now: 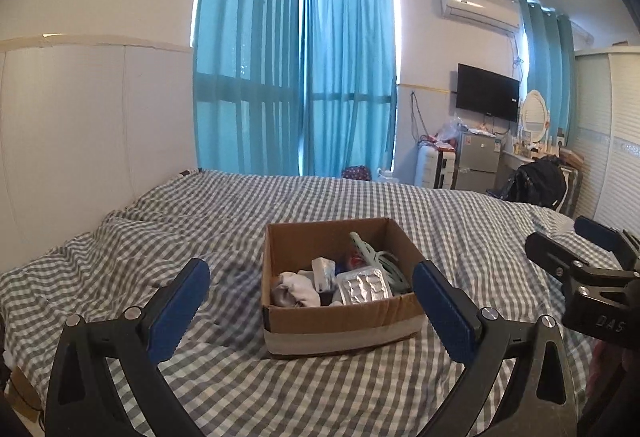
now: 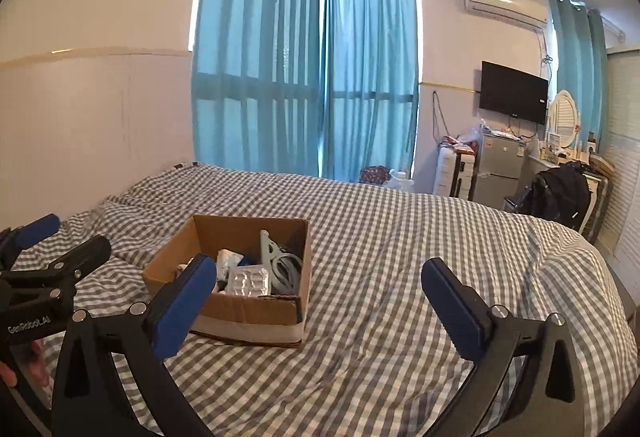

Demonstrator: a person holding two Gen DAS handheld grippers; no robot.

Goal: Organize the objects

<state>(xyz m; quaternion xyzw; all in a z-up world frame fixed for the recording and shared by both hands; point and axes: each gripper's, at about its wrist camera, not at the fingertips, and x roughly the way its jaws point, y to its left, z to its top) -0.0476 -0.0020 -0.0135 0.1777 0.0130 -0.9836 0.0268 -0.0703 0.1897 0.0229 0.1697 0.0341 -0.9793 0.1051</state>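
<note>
On the checked bedspread (image 2: 400,237) sits a cardboard box (image 2: 244,311) holding a blister pack (image 2: 248,282) and a pale green clip (image 2: 269,251), while the right gripper (image 2: 320,285) hovers spread wide, with the left gripper (image 2: 56,245) at the frame's left edge.

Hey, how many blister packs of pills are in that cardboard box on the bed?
1 visible: a silver blister pack lies on top at the near side of the cardboard box, right of the white cloth. Others could be hidden beneath the clutter.

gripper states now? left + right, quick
Left gripper: open, holding nothing, blue-padded fingers apart before the brown cardboard box.
Right gripper: open, holding nothing, above the grey checked bedsheet.
</note>
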